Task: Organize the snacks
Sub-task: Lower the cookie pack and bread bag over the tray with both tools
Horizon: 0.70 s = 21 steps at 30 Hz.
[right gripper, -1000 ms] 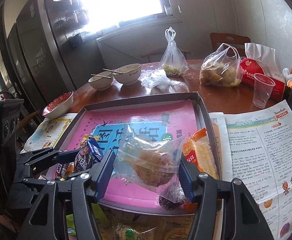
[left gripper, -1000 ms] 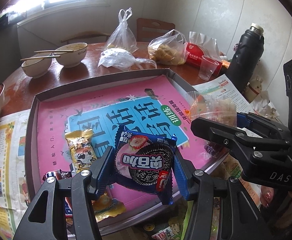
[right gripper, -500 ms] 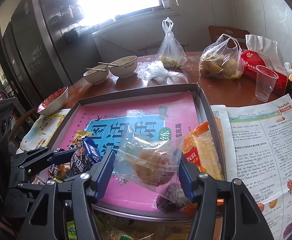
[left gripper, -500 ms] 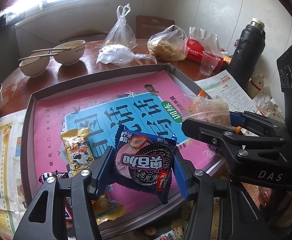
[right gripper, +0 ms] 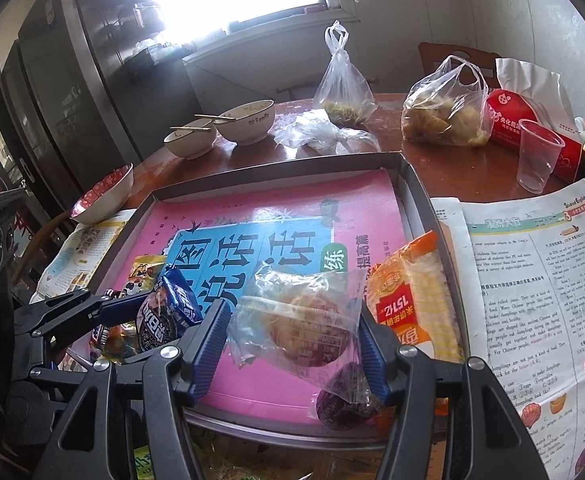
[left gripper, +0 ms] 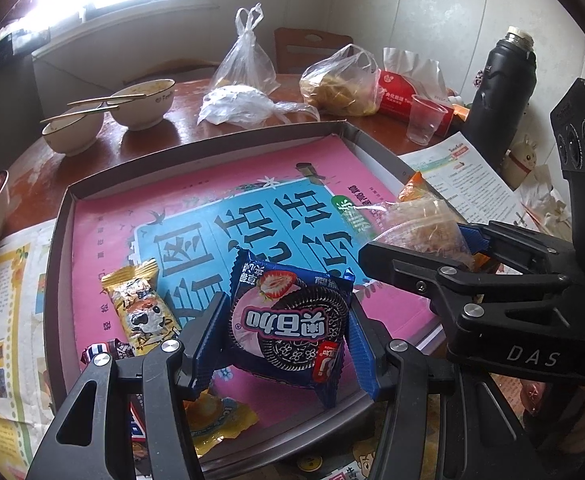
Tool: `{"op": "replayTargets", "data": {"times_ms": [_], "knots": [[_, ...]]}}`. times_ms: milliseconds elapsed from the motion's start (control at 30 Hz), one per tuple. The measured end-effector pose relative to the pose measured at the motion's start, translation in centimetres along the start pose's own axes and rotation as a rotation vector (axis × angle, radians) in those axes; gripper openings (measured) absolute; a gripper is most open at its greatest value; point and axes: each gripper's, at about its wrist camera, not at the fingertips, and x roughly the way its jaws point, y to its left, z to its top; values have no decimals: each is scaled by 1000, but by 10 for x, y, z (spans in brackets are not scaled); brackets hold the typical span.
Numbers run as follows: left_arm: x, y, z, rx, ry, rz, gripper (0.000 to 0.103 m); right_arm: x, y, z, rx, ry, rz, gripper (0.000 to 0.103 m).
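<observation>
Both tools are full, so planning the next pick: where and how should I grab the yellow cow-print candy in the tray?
Grip the yellow candy across its narrow middle, coming from above. It lies flat on the pink tray liner, long axis running away from the left tool; its crimped ends are thin.

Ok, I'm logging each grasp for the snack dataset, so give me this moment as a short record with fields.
left gripper: shut on Oreo packet
right gripper: shut on clear pastry bag
tray: pink book inside
in tray: yellow cow candy, orange cracker pack
behind tray: two bowls with chopsticks, plastic cup
</observation>
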Motion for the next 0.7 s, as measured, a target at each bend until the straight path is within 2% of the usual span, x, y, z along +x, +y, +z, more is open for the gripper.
{"op": "replayTargets", "data": {"times_ms": [367, 700], "knots": [[2, 1, -2, -7, 13, 3, 58, 3, 9, 1, -23, 7, 11, 61], [3, 1, -3, -13, 16, 6, 58, 2, 10, 0, -35, 16, -43, 62]]}}
